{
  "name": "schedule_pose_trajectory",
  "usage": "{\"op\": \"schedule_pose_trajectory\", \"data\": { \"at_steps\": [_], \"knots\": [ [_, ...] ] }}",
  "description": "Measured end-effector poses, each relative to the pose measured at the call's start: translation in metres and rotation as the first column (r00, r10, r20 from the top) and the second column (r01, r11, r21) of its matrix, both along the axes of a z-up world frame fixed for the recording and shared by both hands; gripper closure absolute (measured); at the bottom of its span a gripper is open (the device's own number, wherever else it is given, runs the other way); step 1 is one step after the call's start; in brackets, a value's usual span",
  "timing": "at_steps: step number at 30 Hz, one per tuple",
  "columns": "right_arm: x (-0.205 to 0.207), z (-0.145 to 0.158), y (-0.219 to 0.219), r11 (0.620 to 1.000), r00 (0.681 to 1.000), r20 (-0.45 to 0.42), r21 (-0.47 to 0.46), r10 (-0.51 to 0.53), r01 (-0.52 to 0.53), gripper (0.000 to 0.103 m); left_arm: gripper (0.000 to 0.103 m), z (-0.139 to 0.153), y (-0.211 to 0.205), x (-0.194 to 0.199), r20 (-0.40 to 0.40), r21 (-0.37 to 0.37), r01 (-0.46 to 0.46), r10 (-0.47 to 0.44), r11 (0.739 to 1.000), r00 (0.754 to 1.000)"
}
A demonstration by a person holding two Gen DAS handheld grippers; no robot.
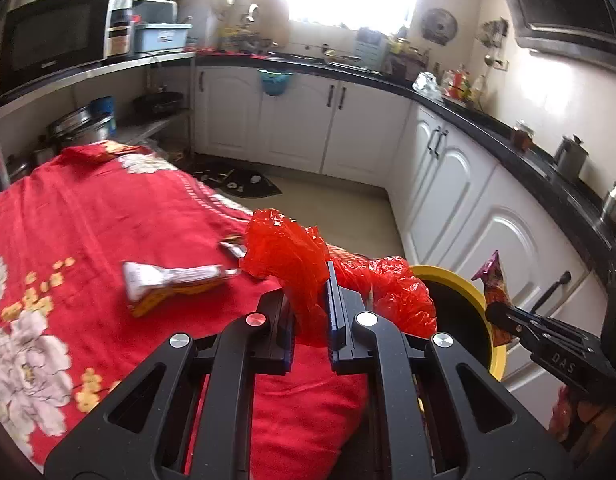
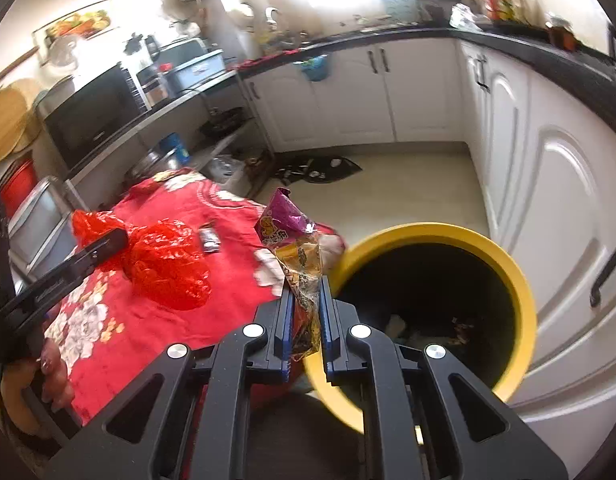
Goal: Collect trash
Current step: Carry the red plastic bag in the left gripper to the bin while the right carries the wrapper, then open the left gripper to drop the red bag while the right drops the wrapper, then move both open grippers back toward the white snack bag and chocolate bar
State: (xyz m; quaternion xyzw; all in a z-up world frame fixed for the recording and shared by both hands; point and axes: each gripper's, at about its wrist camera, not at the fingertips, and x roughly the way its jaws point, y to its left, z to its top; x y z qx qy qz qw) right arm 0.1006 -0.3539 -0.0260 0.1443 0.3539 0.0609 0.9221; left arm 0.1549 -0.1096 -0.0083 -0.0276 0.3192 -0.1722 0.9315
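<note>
My left gripper point(image 1: 308, 292) is shut on a crumpled red plastic bag point(image 1: 288, 256) and holds it above the table's near right corner, beside the yellow bin point(image 1: 495, 360). The bag also shows in the right wrist view point(image 2: 168, 268). My right gripper point(image 2: 304, 300) is shut on a purple and gold snack wrapper point(image 2: 296, 240) at the left rim of the yellow bin point(image 2: 523, 300), whose dark inside holds some scraps. The wrapper also shows in the left wrist view point(image 1: 495, 280). A white and yellow wrapper point(image 1: 168, 284) and a small dark wrapper point(image 1: 232, 246) lie on the red floral tablecloth point(image 1: 88, 220).
White cabinets point(image 1: 467, 208) under a black counter run along the back and right. A shelf with a microwave point(image 1: 52, 40) and pots stands at the left. A dark mat point(image 1: 244, 184) lies on the floor beyond the table.
</note>
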Motion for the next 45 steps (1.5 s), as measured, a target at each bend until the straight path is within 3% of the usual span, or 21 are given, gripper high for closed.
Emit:
{"op": "schedule_pose_trajectory", "data": {
  "at_steps": [6,17,19,21,22,25,29,34,36,41,45],
  "knots": [
    [0.002,-0.021,-0.037,0.996,0.994,-0.061,0.012,-0.086,0.087,0.092,0.095,-0.012,-0.04,0.005,0.006,0.032,0.066,-0.066,0.997,0.998],
    [0.006,-0.06,-0.082,0.981,0.972,-0.151,0.055,-0.178,0.188,0.089,0.095,-0.049,-0.105,0.021,-0.054,0.083,0.169,-0.165,0.982,0.985],
    [0.007,-0.068,-0.088,0.976,0.967,-0.167,0.068,-0.192,0.206,0.085,0.086,-0.056,-0.112,0.023,-0.073,0.091,0.179,-0.173,0.98,0.982],
    [0.006,-0.072,-0.093,0.972,0.962,-0.182,0.073,-0.205,0.222,0.068,0.053,-0.061,-0.114,0.025,-0.08,0.097,0.174,-0.167,0.98,0.983],
    [0.006,-0.074,-0.095,0.969,0.958,-0.186,0.075,-0.218,0.235,0.062,0.049,-0.062,-0.113,0.026,-0.084,0.094,0.172,-0.164,0.981,0.983],
    [0.004,-0.075,-0.097,0.965,0.955,-0.186,0.08,-0.232,0.25,0.058,0.031,-0.064,-0.103,0.028,-0.088,0.091,0.148,-0.14,0.985,0.986],
    [0.007,-0.07,-0.087,0.972,0.964,-0.166,0.075,-0.208,0.223,0.055,0.02,-0.058,-0.077,0.032,-0.087,0.062,0.098,-0.092,0.993,0.992],
    [0.012,-0.057,-0.065,0.984,0.98,-0.124,0.067,-0.153,0.163,0.055,0.02,-0.046,-0.033,0.039,-0.083,0.022,0.004,-0.003,1.0,0.997],
    [0.014,-0.049,-0.051,0.989,0.987,-0.099,0.063,-0.124,0.13,0.055,0.015,-0.043,-0.017,0.041,-0.086,0.004,-0.032,0.032,0.999,0.996],
    [0.024,-0.032,-0.019,0.998,0.997,-0.06,0.044,-0.049,0.052,0.052,0.015,-0.034,0.027,0.046,-0.095,-0.046,-0.126,0.121,0.991,0.988],
    [0.034,-0.024,0.005,1.0,0.999,-0.046,0.021,0.003,-0.002,0.052,0.015,-0.036,0.059,0.05,-0.152,-0.121,-0.185,0.166,0.975,0.974]
  ]
}}
